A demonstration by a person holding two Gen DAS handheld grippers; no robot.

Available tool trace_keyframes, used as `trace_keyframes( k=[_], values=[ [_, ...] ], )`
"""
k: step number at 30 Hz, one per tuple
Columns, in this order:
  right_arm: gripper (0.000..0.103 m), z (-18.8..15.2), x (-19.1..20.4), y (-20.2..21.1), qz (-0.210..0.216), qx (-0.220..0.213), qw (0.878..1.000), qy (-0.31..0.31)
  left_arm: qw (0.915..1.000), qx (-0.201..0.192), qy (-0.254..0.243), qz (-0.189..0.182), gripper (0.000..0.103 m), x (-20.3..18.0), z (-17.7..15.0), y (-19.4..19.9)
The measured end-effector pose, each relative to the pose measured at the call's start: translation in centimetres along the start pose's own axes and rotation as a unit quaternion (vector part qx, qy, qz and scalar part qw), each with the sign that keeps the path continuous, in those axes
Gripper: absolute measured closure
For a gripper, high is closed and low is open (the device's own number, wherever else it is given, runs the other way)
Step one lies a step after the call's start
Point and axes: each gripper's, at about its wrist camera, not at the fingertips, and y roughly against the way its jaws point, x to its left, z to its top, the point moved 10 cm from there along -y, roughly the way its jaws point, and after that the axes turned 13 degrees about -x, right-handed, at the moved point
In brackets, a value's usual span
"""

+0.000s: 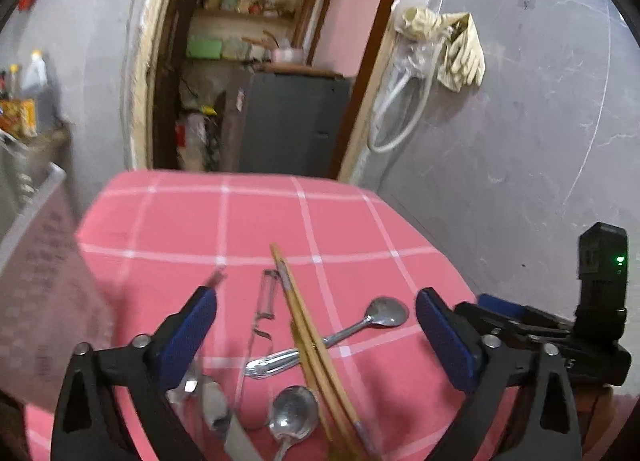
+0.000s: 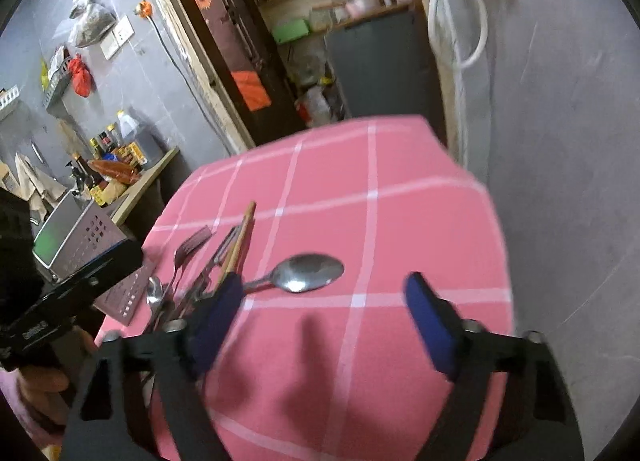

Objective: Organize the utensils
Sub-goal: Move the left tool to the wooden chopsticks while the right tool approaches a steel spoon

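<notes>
Utensils sit heaped right under the left gripper, whose blue pads stand wide apart, gripping nothing: a small spoon at 6 o'clock between the jaws, a knife by the left pad at 7, the chopsticks running diagonally from 6 up toward 12. Just beyond, a larger spoon crosses under the chopsticks toward 1 o'clock, a peeler stands at 11, and a fork lies farther left. Over to the right gripper: jaws apart, empty, with that larger spoon's bowl just ahead at 12 and the heap off at 10. Bare pink checked tablecloth spreads ahead to the far edge; the right edge runs close beside a grey wall. A perforated metal holder stands at the table's left edge, at 9.
</notes>
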Motion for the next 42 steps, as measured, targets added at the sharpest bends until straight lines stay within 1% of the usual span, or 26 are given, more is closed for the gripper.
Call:
trace_keyframes(
  k=[1, 2, 3, 4, 6, 7, 9, 11, 13, 16, 19, 22, 23, 24, 26, 28, 29, 30, 31, 32, 36, 42],
  values=[
    [0.040, -0.6, 0.0, -0.4, 0.006, 0.008, 1.000, -0.004, 0.9998, 0.016, 0.006, -0.012, 0.018, -0.1, -0.6, -0.9],
    [0.042, -1.2, 0.2, -0.9, 0.014, 0.017, 1.000, -0.008, 0.9995, 0.026, 0.010, -0.018, 0.024, -0.1, -1.0, -1.3],
    [0.047, -1.8, 0.4, -1.3, 0.019, 0.027, 0.999, -0.008, 0.9988, 0.038, 0.016, -0.024, 0.029, -0.1, -1.6, -2.0],
    [0.053, -2.2, 0.5, -1.8, 0.023, 0.035, 0.999, -0.008, 0.9980, 0.051, 0.025, -0.029, 0.032, 0.0, -2.0, -2.6],
    [0.056, -3.2, 0.8, -2.6, 0.031, 0.053, 0.998, -0.007, 0.9963, 0.070, 0.038, -0.034, 0.038, 0.3, -2.8, -3.6],
    [0.057, -3.6, 0.9, -2.9, 0.032, 0.062, 0.998, -0.004, 0.9954, 0.078, 0.044, -0.034, 0.039, 0.5, -3.2, -4.1],
    [0.058, -4.2, 1.0, -3.6, 0.033, 0.072, 0.997, 0.006, 0.9932, 0.100, 0.052, -0.030, 0.047, 0.9, -3.9, -5.2],
    [0.058, -4.2, 1.2, -3.9, 0.035, 0.079, 0.996, 0.013, 0.9899, 0.122, 0.066, -0.031, 0.051, 1.2, -4.6, -6.2],
    [0.058, -4.0, 1.3, -4.2, 0.037, 0.087, 0.995, 0.017, 0.9877, 0.137, 0.069, -0.029, 0.055, 1.2, -5.0, -7.0],
    [0.058, -3.8, 1.6, -4.8, 0.043, 0.102, 0.994, 0.018, 0.9846, 0.159, 0.067, -0.025, 0.062, 1.3, -5.7, -8.0],
    [0.058, -3.6, 1.5, -4.9, 0.053, 0.111, 0.992, 0.004, 0.9835, 0.166, 0.066, -0.026, 0.067, 1.3, -5.6, -8.8],
    [0.058, -3.4, 1.3, -5.5, 0.065, 0.114, 0.991, -0.026, 0.9821, 0.176, 0.062, -0.024, 0.079, 1.4, -5.4, -9.3],
    [0.058, -3.3, 1.3, -5.6, 0.067, 0.112, 0.991, -0.037, 0.9815, 0.180, 0.061, -0.021, 0.087, 1.7, -5.4, -9.4],
    [0.059, -3.3, 1.2, -5.6, 0.068, 0.110, 0.990, -0.045, 0.9804, 0.184, 0.066, -0.022, 0.088, 2.0, -5.4, -9.5],
    [0.066, -3.1, 1.0, -5.7, 0.071, 0.103, 0.989, -0.076, 0.9786, 0.189, 0.077, -0.026, 0.088, 2.0, -5.3, -9.5],
    [0.075, -3.2, 0.7, -5.9, 0.078, 0.102, 0.985, -0.117, 0.9783, 0.192, 0.074, -0.027, 0.089, 2.0, -5.4, -9.4],
    [0.075, -3.3, 0.5, -5.9, 0.079, 0.104, 0.981, -0.140, 0.9781, 0.194, 0.070, -0.025, 0.090, 1.9, -5.5, -9.3],
    [0.076, -3.4, 0.5, -5.8, 0.079, 0.107, 0.980, -0.150, 0.9776, 0.198, 0.068, -0.024, 0.090, 2.0, -5.4, -9.3],
    [0.076, -3.7, 0.7, -5.7, 0.078, 0.109, 0.979, -0.153, 0.9766, 0.203, 0.068, -0.024, 0.091, 2.0, -5.5, -9.1],
    [0.076, -3.9, 1.0, -5.6, 0.075, 0.116, 0.978, -0.155, 0.9755, 0.207, 0.070, -0.023, 0.093, 2.0, -5.6, -8.9],
    [0.076, -4.9, 1.9, -5.2, 0.078, 0.139, 0.968, -0.193, 0.9717, 0.219, 0.085, -0.025, 0.093, 2.3, -5.9, -8.2],
    [0.076, -5.3, 1.9, -7.3, 0.067, 0.138, 0.956, -0.251, 0.9715, 0.221, 0.081, -0.026, 0.093, 2.3, -6.1, -8.1]
  ],
)
